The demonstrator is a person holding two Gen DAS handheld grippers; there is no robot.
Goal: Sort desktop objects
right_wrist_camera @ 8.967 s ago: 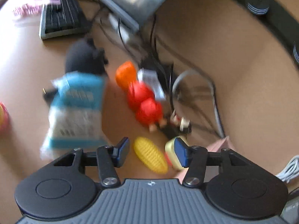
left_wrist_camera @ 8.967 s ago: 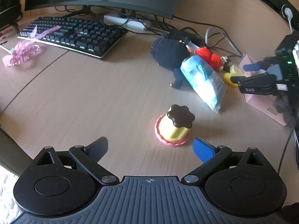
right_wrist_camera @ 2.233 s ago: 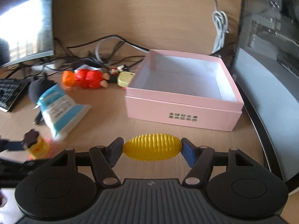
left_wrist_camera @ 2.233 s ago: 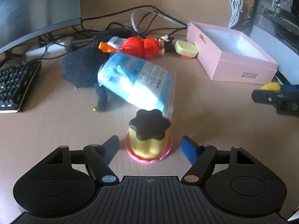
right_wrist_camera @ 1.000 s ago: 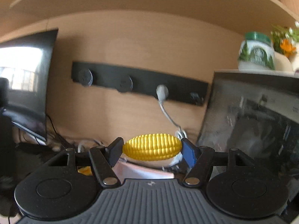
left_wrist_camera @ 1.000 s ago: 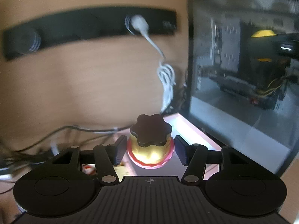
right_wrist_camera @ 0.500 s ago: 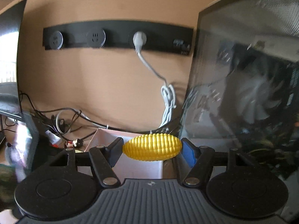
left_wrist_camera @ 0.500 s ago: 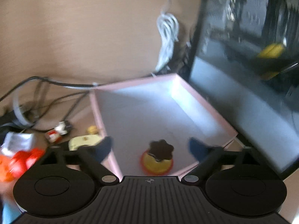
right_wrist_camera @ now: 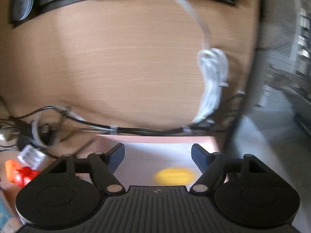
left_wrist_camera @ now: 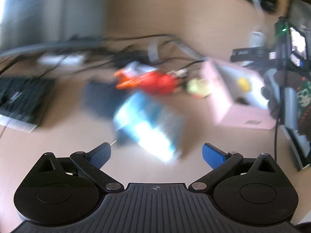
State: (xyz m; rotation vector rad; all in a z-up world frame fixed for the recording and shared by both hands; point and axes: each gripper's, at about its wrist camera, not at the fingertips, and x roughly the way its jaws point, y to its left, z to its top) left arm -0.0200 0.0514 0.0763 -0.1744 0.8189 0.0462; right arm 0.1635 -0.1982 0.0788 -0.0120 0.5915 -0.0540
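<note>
The left wrist view is motion-blurred. My left gripper (left_wrist_camera: 156, 154) is open and empty above the desk, in front of a blue-and-white packet (left_wrist_camera: 147, 120). Behind it lie a dark plush toy (left_wrist_camera: 99, 99), a red-orange toy (left_wrist_camera: 153, 79) and a pale yellow toy (left_wrist_camera: 198, 87). The pink box (left_wrist_camera: 239, 114) stands at the right with something yellow (left_wrist_camera: 244, 83) inside. My right gripper (right_wrist_camera: 157, 155) is open over the pink box (right_wrist_camera: 155, 138); the yellow corn toy (right_wrist_camera: 174, 175) lies blurred below it inside the box.
A black keyboard (left_wrist_camera: 17, 101) is at the left and a monitor (left_wrist_camera: 38, 15) behind it. Cables (right_wrist_camera: 136, 130) run along the back wall. A coiled white cable (right_wrist_camera: 211, 81) hangs from a black socket strip. A computer case (right_wrist_camera: 281, 77) stands right of the box.
My right gripper has opened and the corn has dropped into the pink box. My left gripper, open after releasing the pudding toy in the box, has swung left toward the packet.
</note>
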